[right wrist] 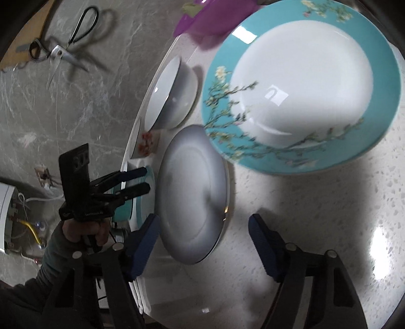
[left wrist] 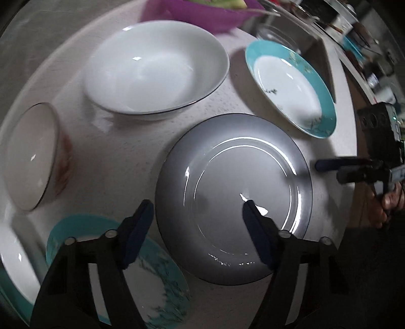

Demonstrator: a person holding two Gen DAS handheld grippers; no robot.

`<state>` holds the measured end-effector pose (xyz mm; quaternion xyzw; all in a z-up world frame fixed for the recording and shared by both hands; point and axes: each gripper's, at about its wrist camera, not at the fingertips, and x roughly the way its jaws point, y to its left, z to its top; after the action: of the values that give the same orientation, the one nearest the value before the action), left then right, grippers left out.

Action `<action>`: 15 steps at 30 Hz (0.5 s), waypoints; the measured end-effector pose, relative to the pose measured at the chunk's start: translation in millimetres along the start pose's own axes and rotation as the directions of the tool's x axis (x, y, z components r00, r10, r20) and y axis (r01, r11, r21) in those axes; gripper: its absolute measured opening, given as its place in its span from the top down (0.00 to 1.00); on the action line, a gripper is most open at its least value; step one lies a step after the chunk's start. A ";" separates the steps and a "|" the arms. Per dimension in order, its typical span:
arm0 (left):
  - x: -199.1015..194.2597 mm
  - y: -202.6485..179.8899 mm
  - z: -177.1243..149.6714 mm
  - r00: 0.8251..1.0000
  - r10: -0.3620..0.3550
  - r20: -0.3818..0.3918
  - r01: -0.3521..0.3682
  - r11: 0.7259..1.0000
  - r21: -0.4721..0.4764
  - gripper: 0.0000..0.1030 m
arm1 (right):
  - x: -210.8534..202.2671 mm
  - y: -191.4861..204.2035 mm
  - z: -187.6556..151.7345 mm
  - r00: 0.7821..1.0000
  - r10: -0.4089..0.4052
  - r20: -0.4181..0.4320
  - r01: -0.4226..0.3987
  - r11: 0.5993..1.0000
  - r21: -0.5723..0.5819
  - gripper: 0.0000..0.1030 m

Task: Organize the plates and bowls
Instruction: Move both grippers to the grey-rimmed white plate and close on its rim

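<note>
A round, pale speckled stone table (left wrist: 126, 151) carries glazed ceramic ware. At its middle lies a glossy grey round plate (left wrist: 235, 197) with a thin dark rim and a raised ring in its well. Beyond it stands a wide, smooth white ceramic bowl (left wrist: 157, 68), and to the side a small bowl with a reddish pattern on its outer wall (left wrist: 33, 157). A shallow white plate with a turquoise band and painted blossom twigs (left wrist: 291, 86) lies on the far side of the grey plate, and a second plate of the same pattern (left wrist: 152, 278) lies near the camera, partly under the tool. A translucent purple plastic container (left wrist: 202, 12) sits at the table's far edge.

The left gripper (left wrist: 197, 210) hangs over the grey plate's near rim; its blue-padded fingers (left wrist: 255, 227) stand moderately apart, one over the plate, one outside the rim, holding nothing.

The right gripper (right wrist: 203, 227) points at the grey plate's other edge with its fingers (right wrist: 263, 243) fairly wide, the rim between them; whether a pad touches is unclear. Black-handled metal scissors (right wrist: 68, 43) lie on the grey marbled floor (right wrist: 76, 114).
</note>
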<state>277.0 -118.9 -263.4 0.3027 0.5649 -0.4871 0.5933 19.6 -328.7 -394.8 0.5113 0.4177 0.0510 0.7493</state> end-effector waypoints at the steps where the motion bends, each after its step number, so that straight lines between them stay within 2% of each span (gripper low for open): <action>1: 5.3 3.3 4.5 1.000 -0.024 -0.016 0.024 1.000 0.007 0.40 | 0.3 -1.9 0.7 1.000 0.004 0.005 -0.004 1.000 0.007 0.28; 4: 19.6 11.2 13.7 0.995 -0.072 -0.066 0.074 0.997 0.033 0.40 | 5.4 0.6 -1.7 1.000 -0.002 0.021 0.002 1.000 0.019 0.28; 5: 20.5 12.3 16.2 0.995 -0.083 -0.062 0.086 0.995 0.051 0.40 | 6.3 1.1 -2.9 1.000 0.000 0.027 -0.001 1.000 0.024 0.29; 7: 23.1 17.4 22.3 0.994 -0.083 -0.066 0.087 0.994 0.061 0.40 | 7.7 2.2 -6.8 0.999 0.008 0.033 -0.009 0.999 0.030 0.31; 9: 20.4 22.9 27.3 0.997 -0.049 -0.052 0.052 0.997 0.060 0.40 | 7.8 2.9 -9.8 0.999 0.015 0.039 -0.016 0.999 0.032 0.32; 11: 16.0 25.6 28.1 0.997 -0.065 -0.038 0.067 0.996 0.051 0.40 | 7.8 4.2 -11.8 0.999 0.021 0.044 -0.023 0.999 0.031 0.32; 15: 28.4 25.3 26.9 0.994 -0.069 -0.081 0.073 0.996 0.044 0.40 | 12.7 9.6 -11.2 0.999 0.027 0.035 -0.027 1.000 0.012 0.33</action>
<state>307.2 -141.3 -290.8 0.3153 0.5870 -0.5087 0.5453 23.6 -309.6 -395.8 0.5225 0.3980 0.0495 0.7524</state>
